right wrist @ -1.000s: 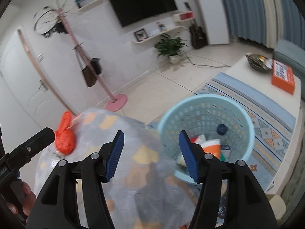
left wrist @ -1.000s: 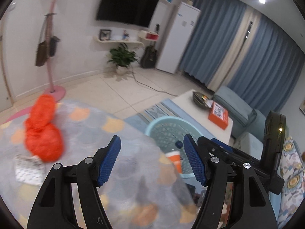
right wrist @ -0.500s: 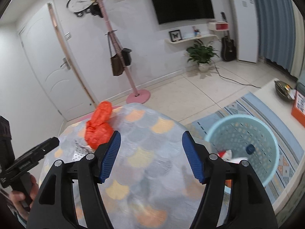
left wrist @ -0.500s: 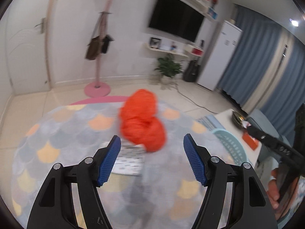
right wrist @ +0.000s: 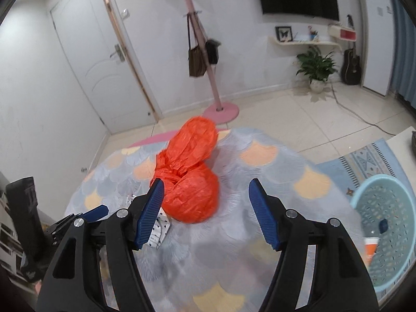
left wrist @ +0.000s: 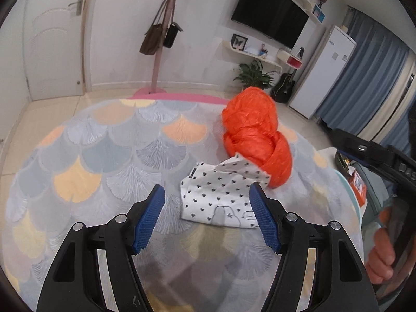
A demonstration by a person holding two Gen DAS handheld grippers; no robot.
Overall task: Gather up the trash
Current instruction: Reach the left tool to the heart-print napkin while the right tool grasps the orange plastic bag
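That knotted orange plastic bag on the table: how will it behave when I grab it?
The knotted orange plastic bag looks crinkly and puffed, so probably light and squashy. Its thin film may slip; the knotted waist seems the firmer hold. Its rounded lobes might roll if nudged.

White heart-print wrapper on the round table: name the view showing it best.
Left wrist view: the white heart-print wrapper lies nearly whole between the open jaws. In the right wrist view only a corner shows, behind a jaw.

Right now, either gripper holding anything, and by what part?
Nothing held. Left gripper and right gripper are both open and empty above the table; orange bag and heart-print packet lie untouched.
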